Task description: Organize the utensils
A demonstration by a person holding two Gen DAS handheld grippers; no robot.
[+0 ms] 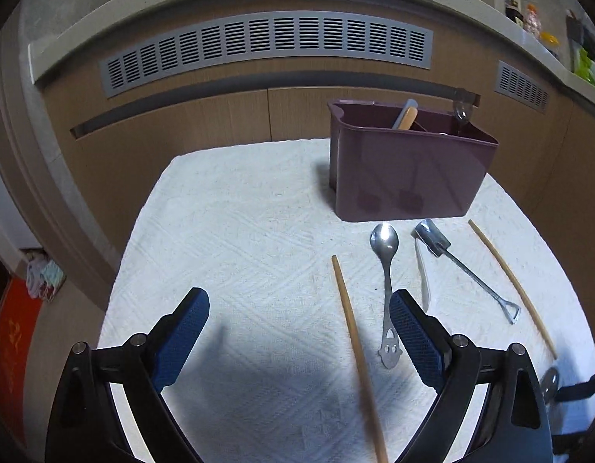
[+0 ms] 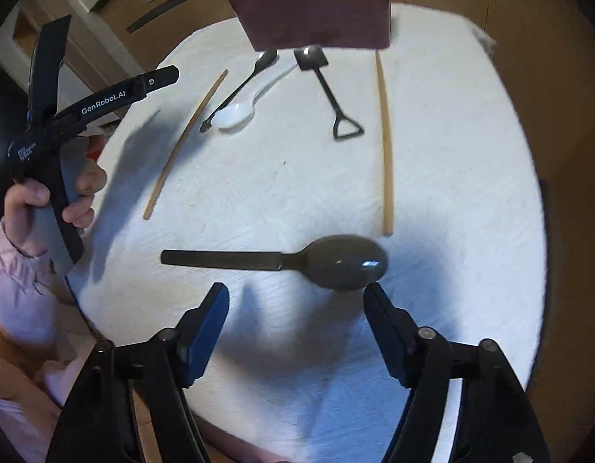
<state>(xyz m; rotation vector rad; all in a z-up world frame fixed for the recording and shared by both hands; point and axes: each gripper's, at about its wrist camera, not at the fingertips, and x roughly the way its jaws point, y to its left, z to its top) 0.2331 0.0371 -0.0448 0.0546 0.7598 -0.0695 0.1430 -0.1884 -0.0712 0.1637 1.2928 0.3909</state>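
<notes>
A maroon caddy (image 1: 409, 169) is seen holding what may be a wooden handle (image 1: 407, 117); the left gripper (image 1: 299, 332) and right gripper (image 2: 297, 308) are spread, nothing gripped.

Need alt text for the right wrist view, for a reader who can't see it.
The right gripper, fingers open, hangs over a large dark spoon lying crosswise on a white cloth. Beyond lie two chopsticks, a white spoon, a metal spoon and a shovel-shaped spoon, before a maroon holder. At left, a hand grips the left gripper.
</notes>
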